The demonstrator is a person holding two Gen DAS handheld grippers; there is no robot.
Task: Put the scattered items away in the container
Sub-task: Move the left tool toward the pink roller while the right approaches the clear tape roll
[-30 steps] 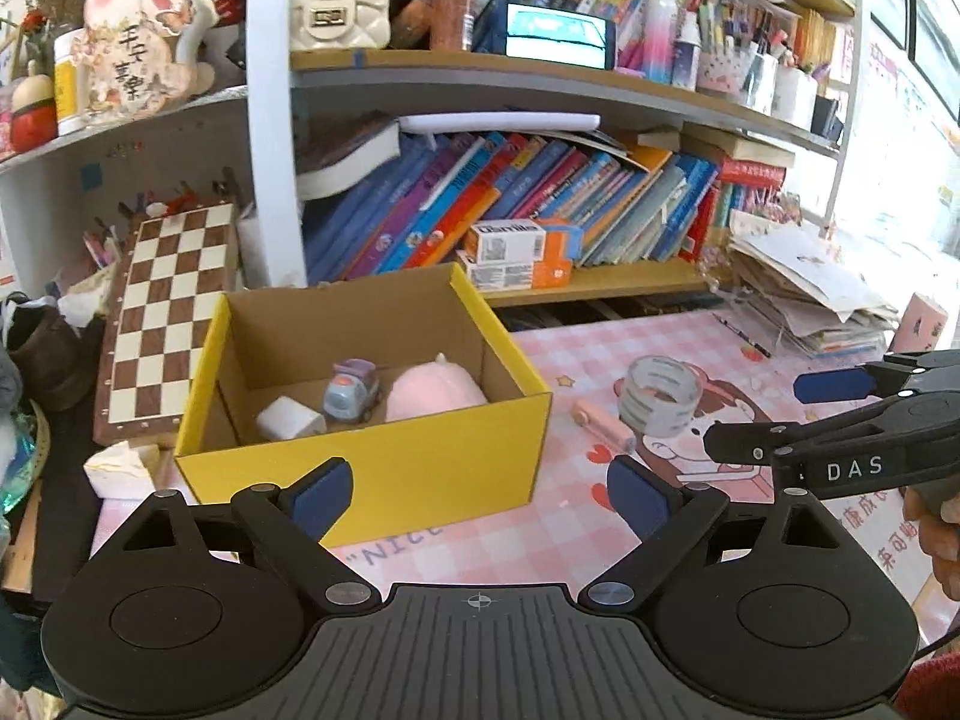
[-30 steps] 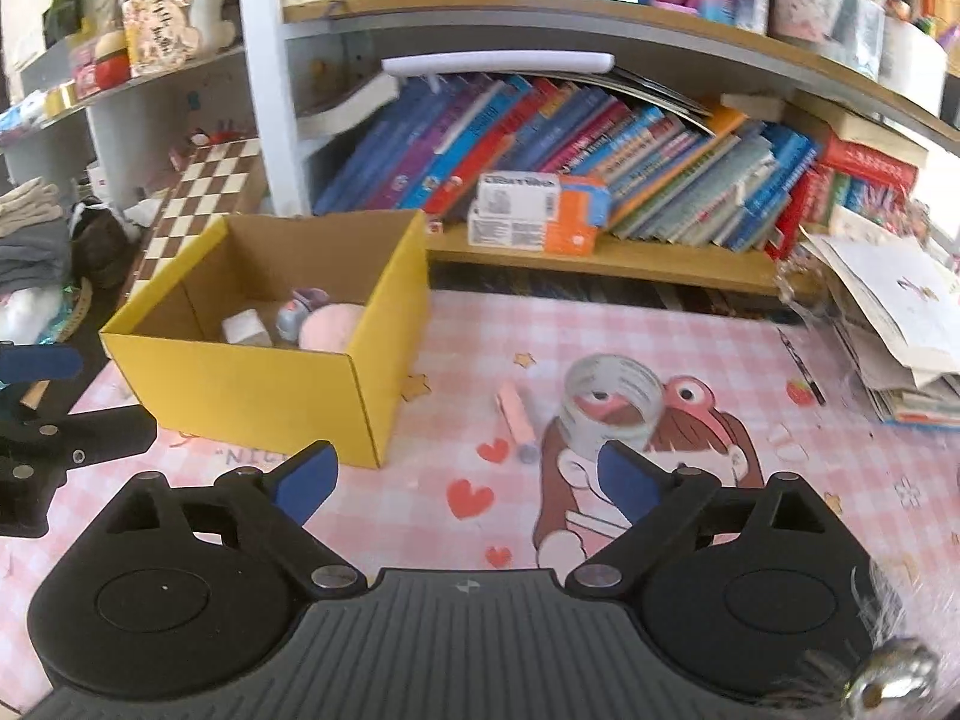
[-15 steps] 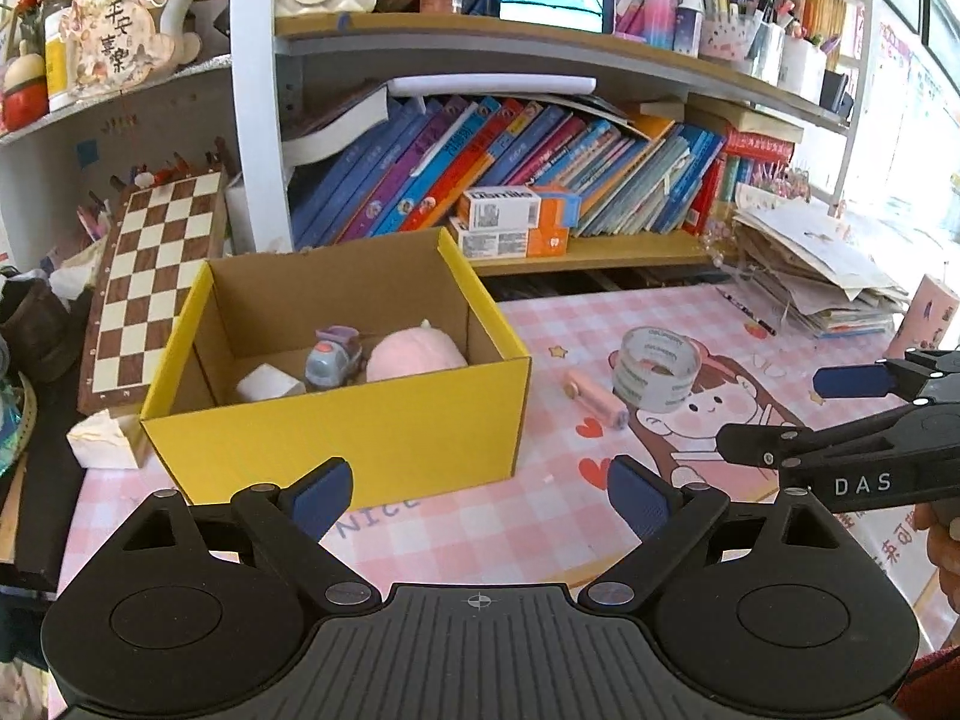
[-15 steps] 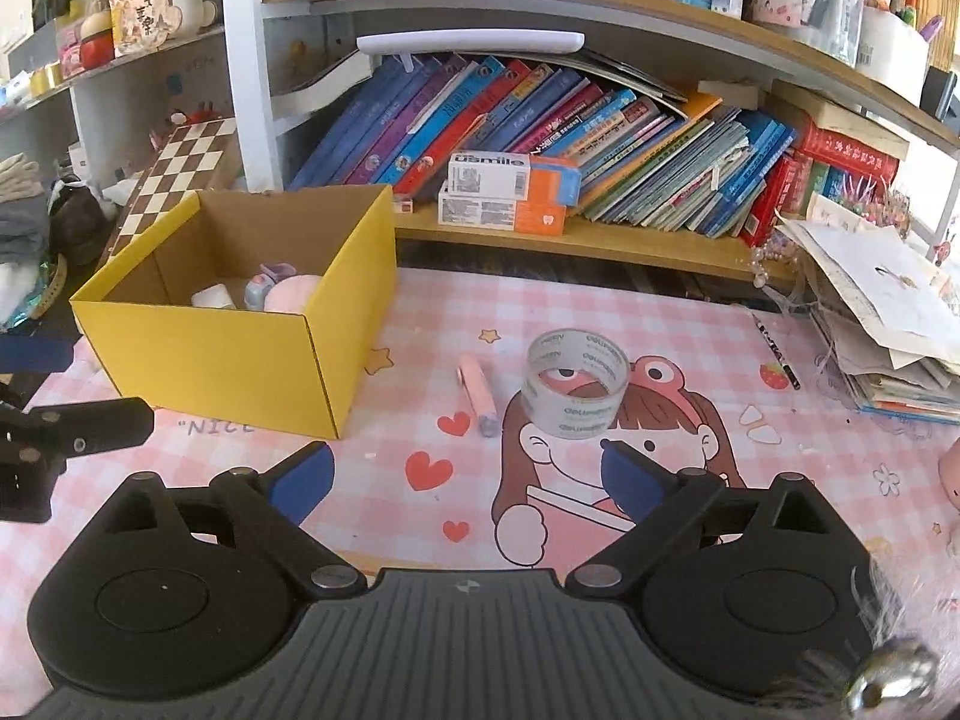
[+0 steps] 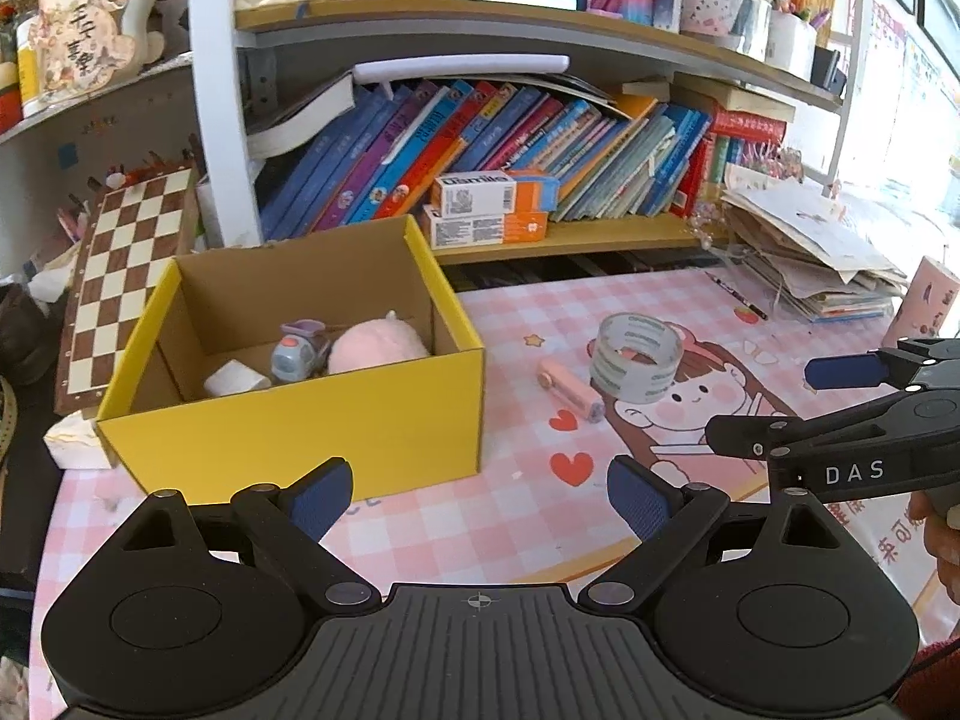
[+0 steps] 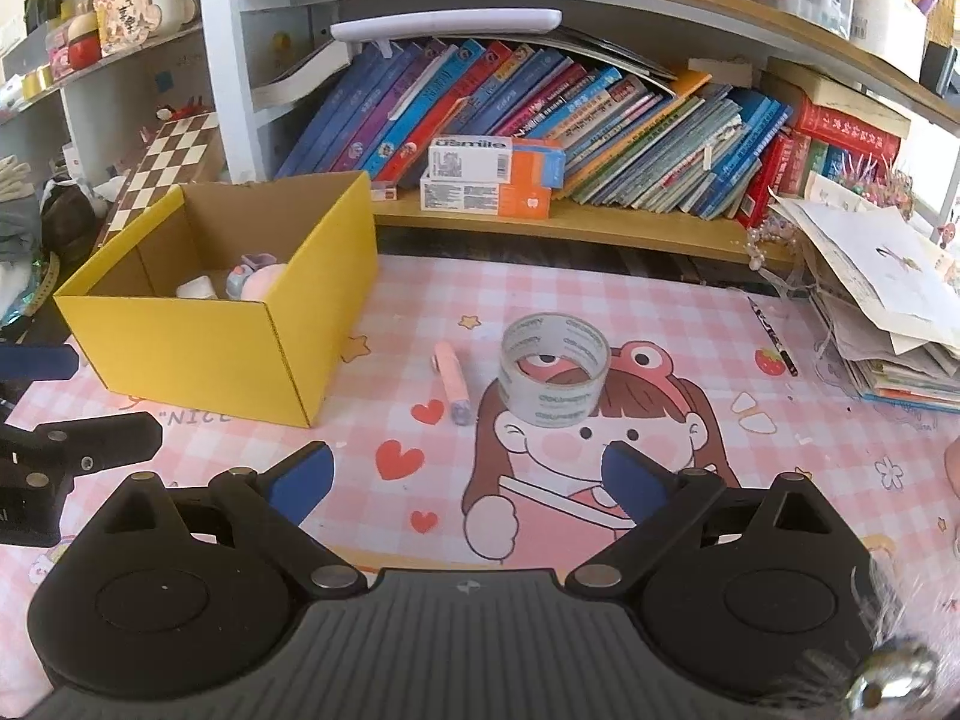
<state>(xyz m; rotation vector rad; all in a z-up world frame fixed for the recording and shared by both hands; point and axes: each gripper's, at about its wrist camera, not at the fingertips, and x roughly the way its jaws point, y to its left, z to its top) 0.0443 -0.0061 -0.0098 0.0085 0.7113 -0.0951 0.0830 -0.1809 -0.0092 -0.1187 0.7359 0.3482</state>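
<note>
Ahead of the left gripper [image 5: 479, 501], whose fingers are spreading wide around nothing, the yellow box [image 5: 312, 420] is sitting close, slightly left. From the right wrist, the right gripper [image 6: 465, 483] is gaping empty too; the tape roll [image 6: 555, 369] and pink tube [image 6: 451, 383] are lying just beyond it.

Pink plush [image 6: 264, 283]: in the right wrist view mostly hidden behind the yellow box's [image 6: 210, 348] near wall; only its top shows.
White block [image 5: 235, 377]: lower part cut by the box wall; its kind cannot be told.
Small toy [image 5: 298, 349]: too small to identify.
Right claw [image 5: 774, 408]: seen from the left wrist view side-on, its body cut off at the right edge.
Hand [image 5: 942, 534]: only a sliver at the right edge.
Left claw [image 6: 60, 402]: cut off by the left edge.
Pink object [image 6: 953, 462]: cropped at the right edge, unidentifiable.
Tape roll lettering [image 6: 555, 369]: too small to read.
</note>
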